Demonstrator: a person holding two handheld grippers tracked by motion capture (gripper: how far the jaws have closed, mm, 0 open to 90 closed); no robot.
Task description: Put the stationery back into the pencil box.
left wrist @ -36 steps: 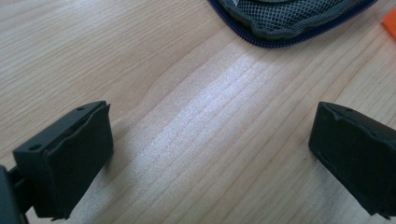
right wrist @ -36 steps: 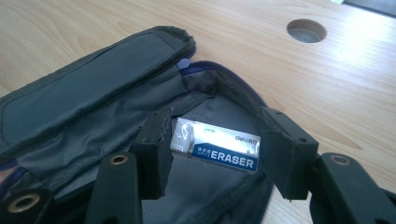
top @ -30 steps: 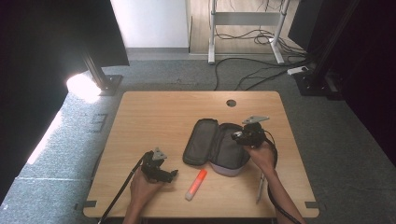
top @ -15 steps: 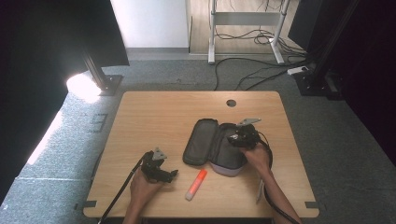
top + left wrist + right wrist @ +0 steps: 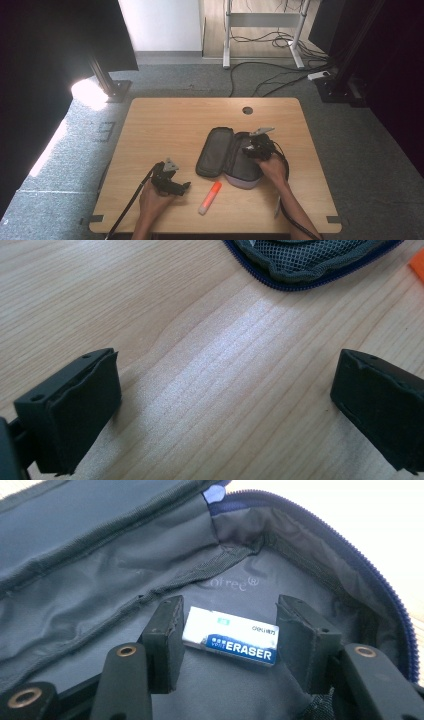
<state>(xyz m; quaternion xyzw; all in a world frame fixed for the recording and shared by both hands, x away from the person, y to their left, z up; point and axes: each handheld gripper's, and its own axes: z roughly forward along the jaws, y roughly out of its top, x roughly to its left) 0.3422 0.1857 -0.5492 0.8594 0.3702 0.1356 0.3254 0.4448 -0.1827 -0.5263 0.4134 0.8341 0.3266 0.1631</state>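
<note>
Moved: right gripper has come down from above the far edge of the pencil case into its open tray; left gripper has kept its place near the table's near edge
Table: wooden; case lies open near the middle, lid flap to the left, orange marker just beside its near corner
Pencil case: grey lining, blue zip; risk that its soft wall folds under the right gripper's pads and gets pinched along with the load
Right gripper: jaws part-way closed on the eraser; eraser inside the case, close to its floor; I judge it could tip or cling to a pad if let go unevenly
Left gripper: jaws wide, nothing between them, bare table beneath; case unsteadied, so it may slide
</note>
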